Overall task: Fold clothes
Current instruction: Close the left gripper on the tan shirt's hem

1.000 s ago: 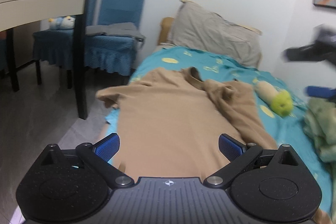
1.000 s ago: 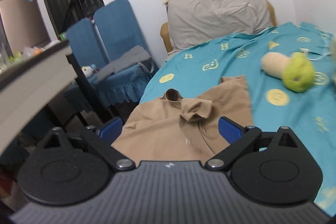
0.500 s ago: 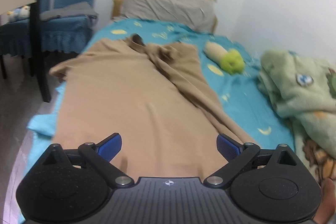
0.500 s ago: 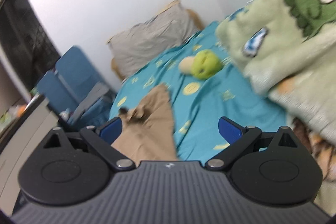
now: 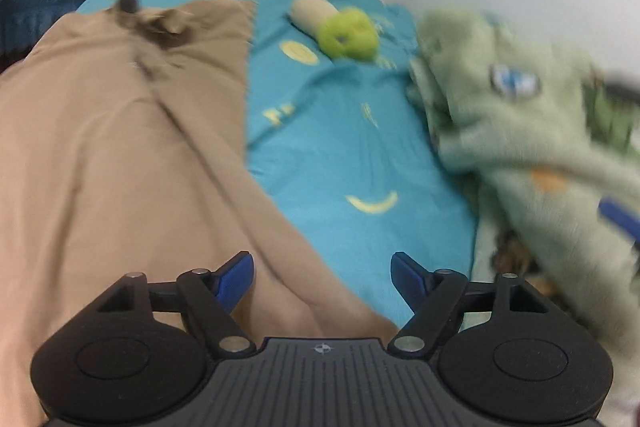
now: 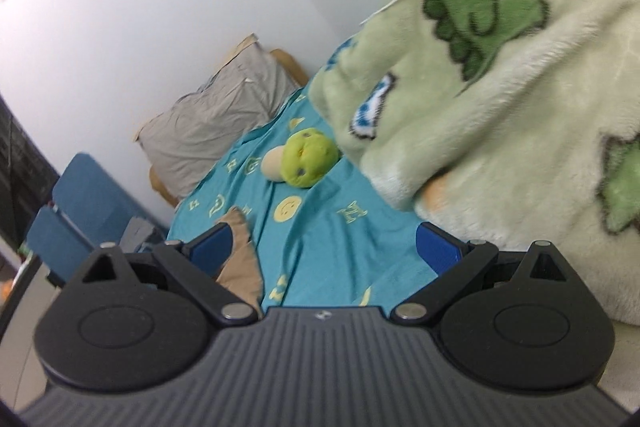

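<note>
Tan garment point(image 5: 120, 155) runs off frame, blurred, partly behind left claw point(image 5: 322, 277).

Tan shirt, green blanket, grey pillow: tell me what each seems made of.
Tan shirt: thin, matte knit, probably cotton jersey; it lies in soft, shallow folds. Green blanket: thick plush fleece, likely synthetic; fuzzy pile and a printed dinosaur. Grey pillow: smooth woven case, perhaps cotton; fine sharp creases, no sheen.
</note>
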{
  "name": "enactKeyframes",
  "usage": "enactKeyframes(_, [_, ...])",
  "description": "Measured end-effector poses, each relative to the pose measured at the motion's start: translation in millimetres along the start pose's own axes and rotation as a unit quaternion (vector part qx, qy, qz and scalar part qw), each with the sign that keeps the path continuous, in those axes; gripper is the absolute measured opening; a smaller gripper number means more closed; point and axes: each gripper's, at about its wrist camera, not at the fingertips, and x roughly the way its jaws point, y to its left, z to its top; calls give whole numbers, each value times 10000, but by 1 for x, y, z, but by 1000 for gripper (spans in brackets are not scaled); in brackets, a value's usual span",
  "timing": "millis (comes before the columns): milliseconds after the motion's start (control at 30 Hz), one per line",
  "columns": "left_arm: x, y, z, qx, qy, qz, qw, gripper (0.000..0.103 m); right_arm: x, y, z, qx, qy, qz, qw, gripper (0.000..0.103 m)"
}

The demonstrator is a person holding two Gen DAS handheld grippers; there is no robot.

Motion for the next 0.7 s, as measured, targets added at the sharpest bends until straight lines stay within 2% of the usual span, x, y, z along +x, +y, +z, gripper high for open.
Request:
enactKeyframes(133, [27,-30,-12,579,226,194,9979,63,6,-7,-1,152,84,-50,9998,100])
enactKeyframes(200, [39,-37,-18,791,325,304,9959,48,10,-10,-3,205,140,-85,9997,100])
enactKeyframes(267, [44,-37,-24,944,238,500,9940,26,13,-12,-4,240,193,-133,9994,100])
enactKeyframes(300, [43,-35,-26,981,166,539,9936,18,13,-13,-4,257,201,-142,9994,100])
enactKeyframes(333, [41,-31,-26,956,126,514,9940,5,14,-13,-5,273,207,-151,9993,100])
enactKeyframes(367, [37,-26,-24,871,117,429,9952,1,15,-14,-4,279,207,-162,9993,100])
enactKeyframes(467, [22,-11,-18,624,60,148,9979,1,16,-15,-5,323,241,-166,9990,100])
enactKeyframes(567, [-7,10,-9,156,-25,-373,9992,1,16,-14,-6,347,289,-163,9988,100])
enactKeyframes(700, [-51,55,0,-579,-5,-1144,9917,1,16,-12,-7,326,314,-188,9988,100])
